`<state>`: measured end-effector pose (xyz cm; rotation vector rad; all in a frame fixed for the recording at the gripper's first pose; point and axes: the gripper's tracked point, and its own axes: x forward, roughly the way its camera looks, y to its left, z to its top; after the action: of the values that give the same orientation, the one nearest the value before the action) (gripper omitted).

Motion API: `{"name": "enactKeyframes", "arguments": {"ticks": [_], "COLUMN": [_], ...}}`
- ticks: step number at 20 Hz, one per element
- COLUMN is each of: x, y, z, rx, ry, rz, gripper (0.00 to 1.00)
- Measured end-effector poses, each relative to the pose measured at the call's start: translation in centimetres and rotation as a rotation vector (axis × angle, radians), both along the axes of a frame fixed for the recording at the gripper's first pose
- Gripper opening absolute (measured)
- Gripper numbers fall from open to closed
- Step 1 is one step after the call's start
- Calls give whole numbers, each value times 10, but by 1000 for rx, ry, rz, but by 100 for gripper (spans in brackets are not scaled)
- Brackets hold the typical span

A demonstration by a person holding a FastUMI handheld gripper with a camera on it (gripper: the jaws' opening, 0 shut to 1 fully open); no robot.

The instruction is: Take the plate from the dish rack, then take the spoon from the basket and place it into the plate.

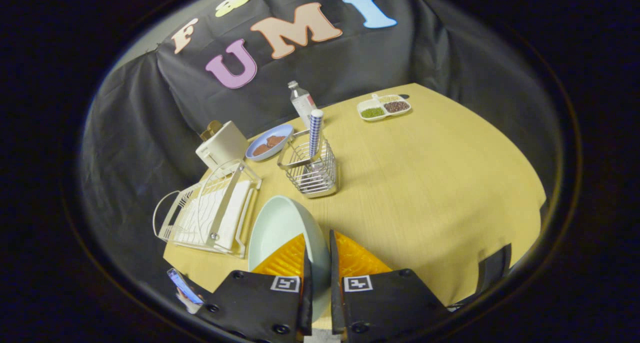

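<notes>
My gripper (pixel 319 255) is shut on the rim of a pale green plate (pixel 280 230), which stands tilted on edge above the wooden table (pixel 425 183), lifted clear of the white wire dish rack (pixel 210 210) to its left. Just beyond the plate stands a wire basket (pixel 312 170). A spoon with a blue checked handle (pixel 315 132) sticks upright out of the basket.
Behind the rack sits a white toaster (pixel 222 144) and a blue plate with brown food (pixel 269 142). A clear bottle (pixel 301 102) stands behind the basket. A divided white tray of beans (pixel 384 107) lies far across the table. A phone (pixel 184 285) shows near the left finger.
</notes>
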<state>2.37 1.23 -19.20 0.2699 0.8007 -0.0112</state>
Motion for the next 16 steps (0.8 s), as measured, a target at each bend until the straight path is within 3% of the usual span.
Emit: {"name": "enactKeyframes", "arguments": {"ticks": [16], "x": [-1], "y": [-7], "z": [-63], "rx": [66], "ry": [120], "rz": [17], "gripper": [20]}}
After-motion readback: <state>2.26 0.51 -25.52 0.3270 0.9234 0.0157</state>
